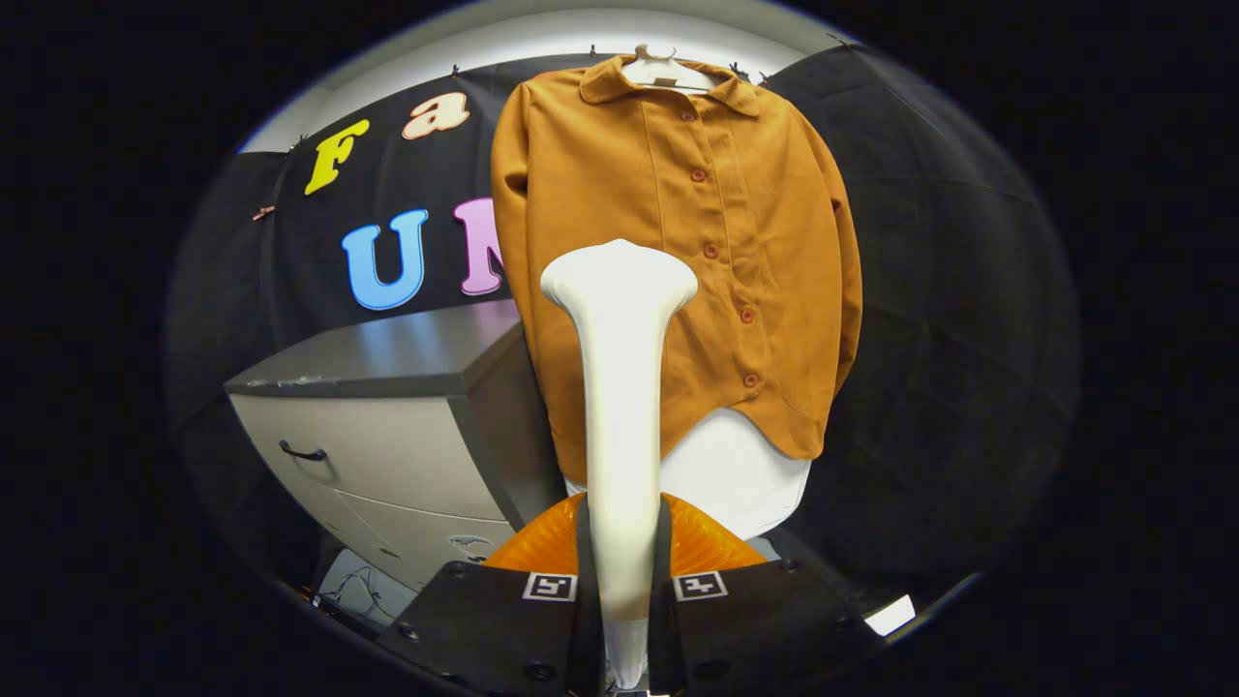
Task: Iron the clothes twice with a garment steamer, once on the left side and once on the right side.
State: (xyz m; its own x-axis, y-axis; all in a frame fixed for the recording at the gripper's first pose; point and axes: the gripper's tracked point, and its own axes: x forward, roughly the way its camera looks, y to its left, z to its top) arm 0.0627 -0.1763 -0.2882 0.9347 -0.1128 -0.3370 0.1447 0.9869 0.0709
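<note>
**One steamer in the grip, one shirt yet to be pressed**

One gripper (619, 581), nearest item: its two orange fingers (711, 547) are clamped on the white handle of the garment steamer (619, 387), one on each side, holding it upright.

Steamer, next out: the handle rises between the fingers and flares into a broad head, which overlaps the lower left half of the shirt in view. Whether the head touches the cloth cannot be told.

Shirt (678, 261), beyond: rust-orange, buttoned, hung on a white hanger (663, 68) against the black wall, over a white form (736, 474) showing below the hem.

Cabinet (387, 416), to the left of the shirt: grey, with drawers.

Step in hand, as judged: the approach for the left-side pass, or its start.

Next move calls for: bringing the head flat to the fabric and running it evenly along that side, keeping clear of the button line, then repeating on the right.
</note>
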